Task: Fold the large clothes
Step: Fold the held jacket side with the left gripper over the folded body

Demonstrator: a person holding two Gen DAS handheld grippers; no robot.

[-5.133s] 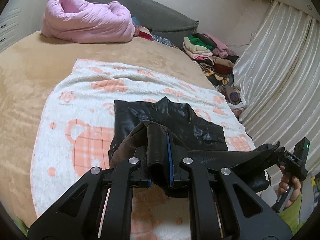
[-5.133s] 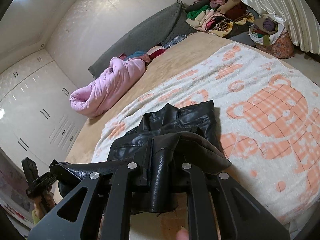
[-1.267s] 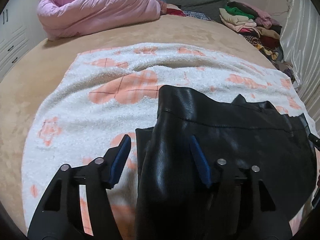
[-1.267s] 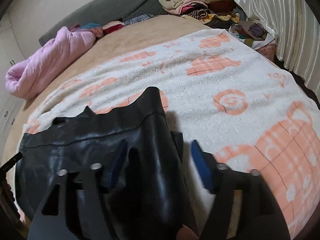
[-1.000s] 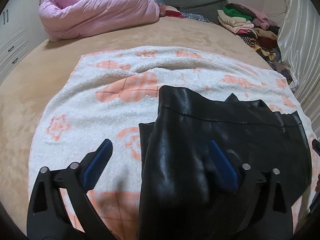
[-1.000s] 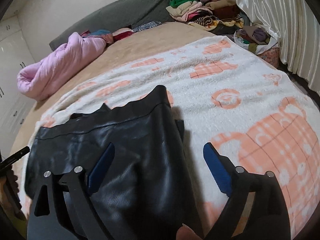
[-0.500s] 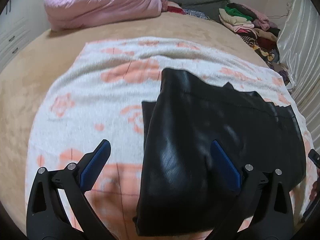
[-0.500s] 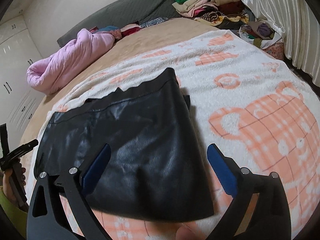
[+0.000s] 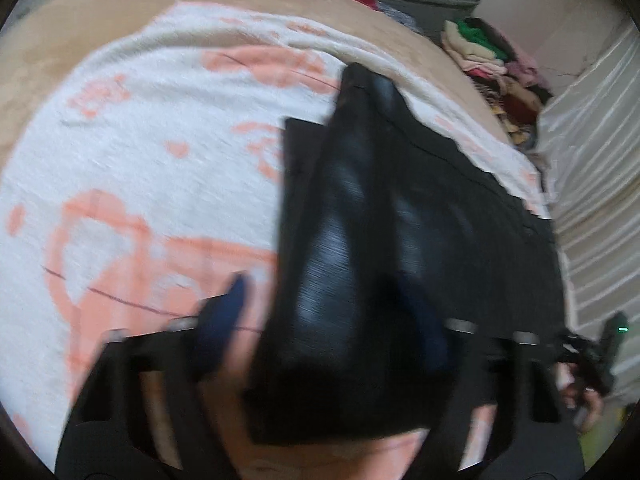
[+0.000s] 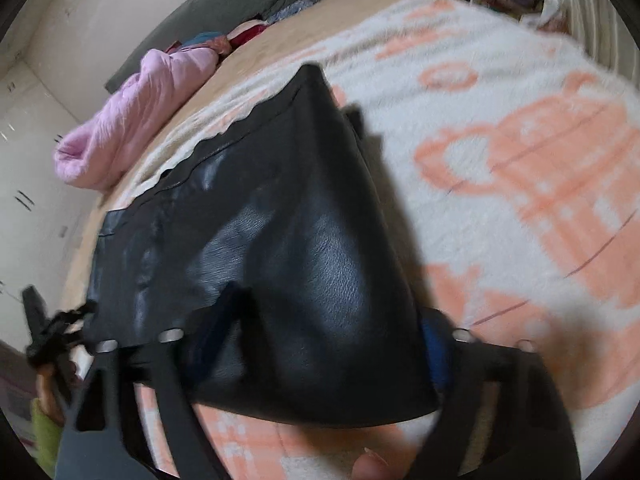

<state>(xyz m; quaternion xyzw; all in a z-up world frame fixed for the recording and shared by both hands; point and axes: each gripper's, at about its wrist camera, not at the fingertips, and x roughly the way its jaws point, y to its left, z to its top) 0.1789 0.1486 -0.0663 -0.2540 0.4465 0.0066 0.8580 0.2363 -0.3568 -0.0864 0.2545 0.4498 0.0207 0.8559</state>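
Note:
A black leather garment [image 9: 360, 240] lies folded on a white blanket with orange prints [image 9: 140, 160]; it also shows in the right wrist view [image 10: 280, 260]. My left gripper [image 9: 332, 320] is open, its blue-padded fingers [image 9: 224, 316] astride the garment's near left end. My right gripper [image 10: 332, 328] is open too, its fingers [image 10: 434, 344] astride the near right end. Both views are motion-blurred, so contact with the leather is unclear. The right gripper also shows in the left wrist view [image 9: 592, 352], and the left gripper in the right wrist view [image 10: 52, 336].
The blanket [image 10: 520, 160] lies on a tan bedspread [image 9: 60, 40]. A rolled pink duvet [image 10: 132, 120] and a grey headboard cushion [image 10: 240, 12] lie at the far end. A heap of clothes [image 9: 492, 64] and pale curtains [image 9: 592, 160] are at the right.
Both grippers have dropped closer to the garment's near edge and their fingers have narrowed somewhat around it. The views have tilted and blurred. The garment lies as before.

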